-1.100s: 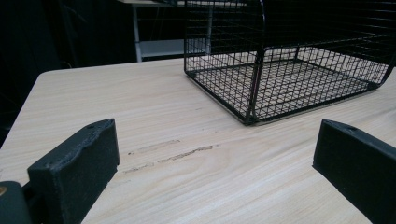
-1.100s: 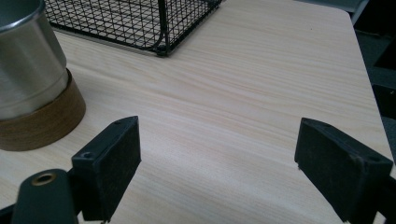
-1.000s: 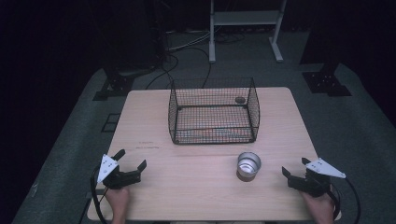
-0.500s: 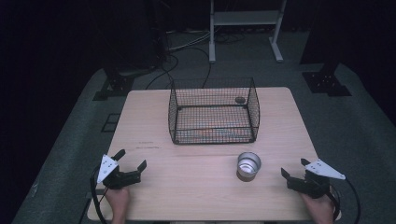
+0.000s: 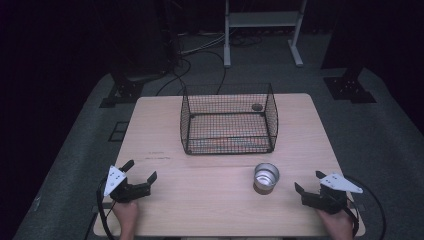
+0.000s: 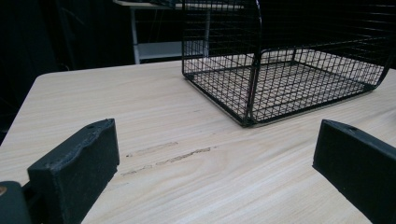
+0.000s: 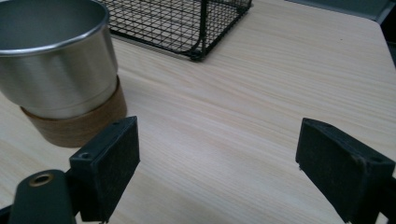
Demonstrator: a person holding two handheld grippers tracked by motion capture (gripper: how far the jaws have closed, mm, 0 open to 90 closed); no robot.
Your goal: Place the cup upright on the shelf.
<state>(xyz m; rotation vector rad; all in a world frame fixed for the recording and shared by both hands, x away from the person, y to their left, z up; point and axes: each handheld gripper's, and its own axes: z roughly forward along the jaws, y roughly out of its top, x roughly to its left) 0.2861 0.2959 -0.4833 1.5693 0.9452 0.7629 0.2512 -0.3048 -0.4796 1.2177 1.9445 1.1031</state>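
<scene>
Right tool (image 5: pixel 306 183) sits open near the steel cup (image 5: pixel 265 177).

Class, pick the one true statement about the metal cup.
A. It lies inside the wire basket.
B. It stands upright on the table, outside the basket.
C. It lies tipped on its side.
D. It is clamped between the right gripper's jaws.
B: the metal cup stands upright on the table, in front of the wire basket and apart from the right gripper, whose jaws hold nothing.
</scene>
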